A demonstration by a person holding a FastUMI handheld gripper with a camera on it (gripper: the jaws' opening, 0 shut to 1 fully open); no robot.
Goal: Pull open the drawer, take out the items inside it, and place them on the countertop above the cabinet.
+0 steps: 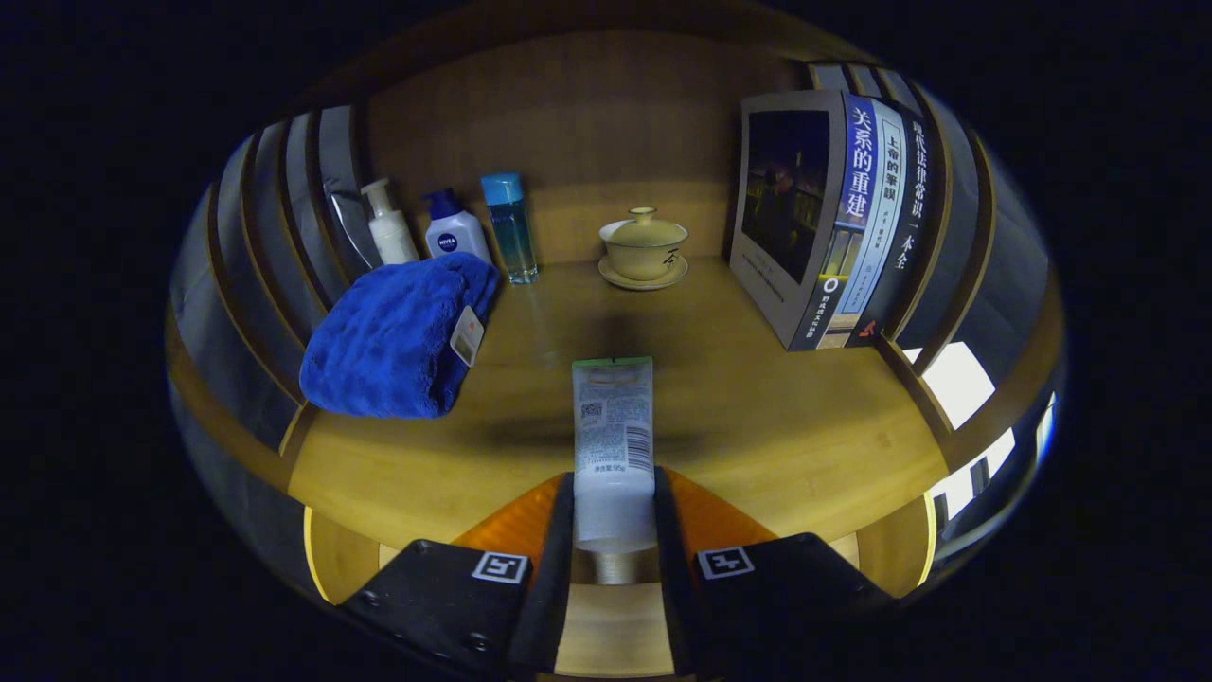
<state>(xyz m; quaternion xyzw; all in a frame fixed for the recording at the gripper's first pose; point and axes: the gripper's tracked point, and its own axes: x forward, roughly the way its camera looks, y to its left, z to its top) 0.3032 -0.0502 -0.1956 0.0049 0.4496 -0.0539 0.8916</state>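
The gripper (pixel 614 516) is clenched on a white tube (pixel 614 440), both fingers pressing its cap end so it points forward over the wooden countertop (pixel 776 426) — low enough, I'd judge, to be set down. To the left lies a folded blue towel (pixel 393 341). Further back stand three bottles (pixel 454 232), a lidded teacup (pixel 644 248) and leaning books (pixel 833 218) — kept clear of the middle.
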